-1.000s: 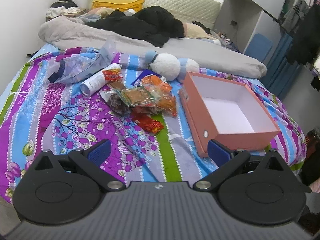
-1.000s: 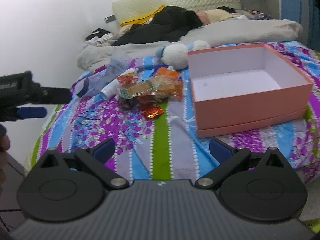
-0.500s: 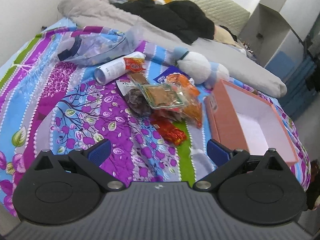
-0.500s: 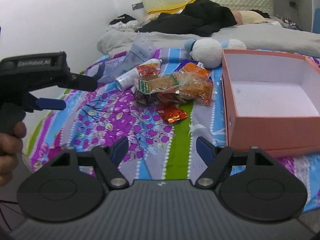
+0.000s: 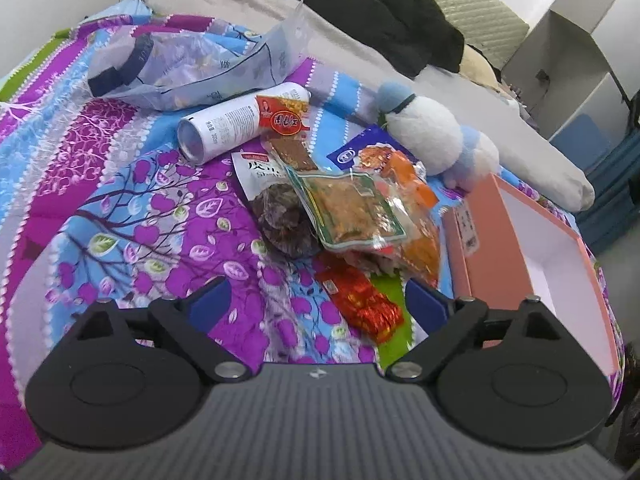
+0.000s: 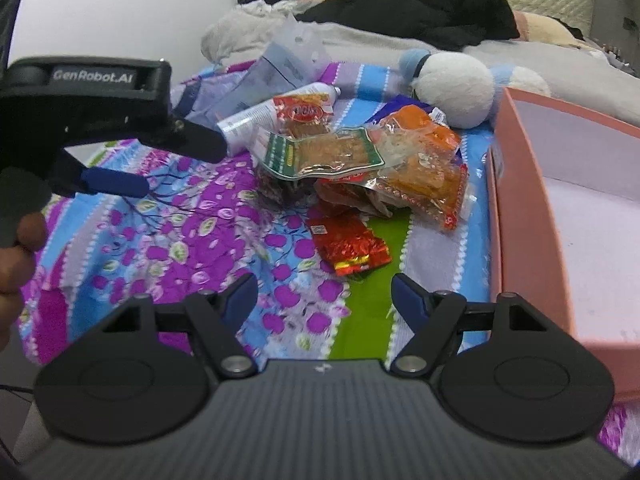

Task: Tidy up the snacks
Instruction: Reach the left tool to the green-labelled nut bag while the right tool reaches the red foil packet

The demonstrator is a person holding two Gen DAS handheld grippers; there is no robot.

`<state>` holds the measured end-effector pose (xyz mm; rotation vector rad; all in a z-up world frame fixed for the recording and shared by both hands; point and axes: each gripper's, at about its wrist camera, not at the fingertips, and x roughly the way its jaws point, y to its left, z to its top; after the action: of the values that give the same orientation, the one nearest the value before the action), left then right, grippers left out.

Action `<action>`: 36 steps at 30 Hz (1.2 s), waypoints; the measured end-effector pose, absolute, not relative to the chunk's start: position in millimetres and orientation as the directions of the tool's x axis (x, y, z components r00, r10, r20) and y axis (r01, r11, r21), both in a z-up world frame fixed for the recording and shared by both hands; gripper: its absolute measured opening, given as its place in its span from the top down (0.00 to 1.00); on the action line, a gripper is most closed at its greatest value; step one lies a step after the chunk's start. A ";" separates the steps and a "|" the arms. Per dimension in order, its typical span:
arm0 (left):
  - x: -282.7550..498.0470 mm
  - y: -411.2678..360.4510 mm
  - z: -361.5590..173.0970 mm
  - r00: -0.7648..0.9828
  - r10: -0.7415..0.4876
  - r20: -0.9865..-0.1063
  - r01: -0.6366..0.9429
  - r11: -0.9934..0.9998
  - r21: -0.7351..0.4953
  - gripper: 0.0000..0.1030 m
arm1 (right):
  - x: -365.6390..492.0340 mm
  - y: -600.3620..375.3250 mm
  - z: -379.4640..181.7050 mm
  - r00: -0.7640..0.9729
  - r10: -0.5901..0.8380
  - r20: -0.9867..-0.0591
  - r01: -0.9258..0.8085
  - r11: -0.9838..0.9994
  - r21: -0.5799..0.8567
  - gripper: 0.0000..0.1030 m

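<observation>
A heap of snack packets (image 5: 352, 208) lies on the flowered bedspread (image 5: 120, 208), just left of an open pink box (image 5: 532, 256). The clear packet with a green border (image 5: 348, 210) sits on top of the heap, overlapping a dark packet (image 5: 276, 216) to its left and an orange packet (image 5: 416, 216) to its right. A red foil packet (image 6: 348, 246) lies alone on the bedspread, just in front of the heap. A small red-labelled packet (image 5: 286, 120) leans against a white tube (image 5: 228, 124) lying on its side behind the heap. The box is empty as far as its white inside shows.

Left gripper (image 5: 316, 300): jaws closing, though wide apart, with nothing pressed between the pads; the near end of the red foil packet shows in the gap, below the fingers. Right gripper (image 6: 324, 294): jaws apart, holding nothing, pointed at the red foil packet. In the right wrist view the left gripper appears at the left edge, held by a hand (image 6: 16, 248).

Beyond the heap are a crumpled clear bag (image 5: 192, 64), a white and blue plush toy (image 5: 432, 136), a grey blanket (image 5: 248, 12) and dark clothing (image 5: 392, 20).
</observation>
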<state>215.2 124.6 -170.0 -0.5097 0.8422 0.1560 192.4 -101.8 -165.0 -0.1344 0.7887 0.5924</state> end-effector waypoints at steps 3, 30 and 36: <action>233.5 129.8 -179.0 0.657 -0.079 -0.749 -0.329 0.865 -0.379 0.16 | 211.1 -94.5 -176.3 0.540 0.438 -0.719 -0.546 0.832 0.096 0.27; 316.9 153.6 -214.5 0.631 -0.091 -0.770 -0.388 0.823 -0.415 0.85 | 273.8 -57.1 -228.0 0.486 0.413 -0.771 -0.628 0.778 0.021 0.43; 308.7 152.2 -210.6 0.624 -0.077 -0.778 -0.405 0.820 -0.406 0.95 | 270.1 -61.3 -222.7 0.486 0.400 -0.778 -0.611 0.792 0.025 0.44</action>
<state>308.7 152.2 -210.6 -0.5987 0.8891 0.2015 270.1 -61.3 -222.7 -0.2697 0.8663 0.6237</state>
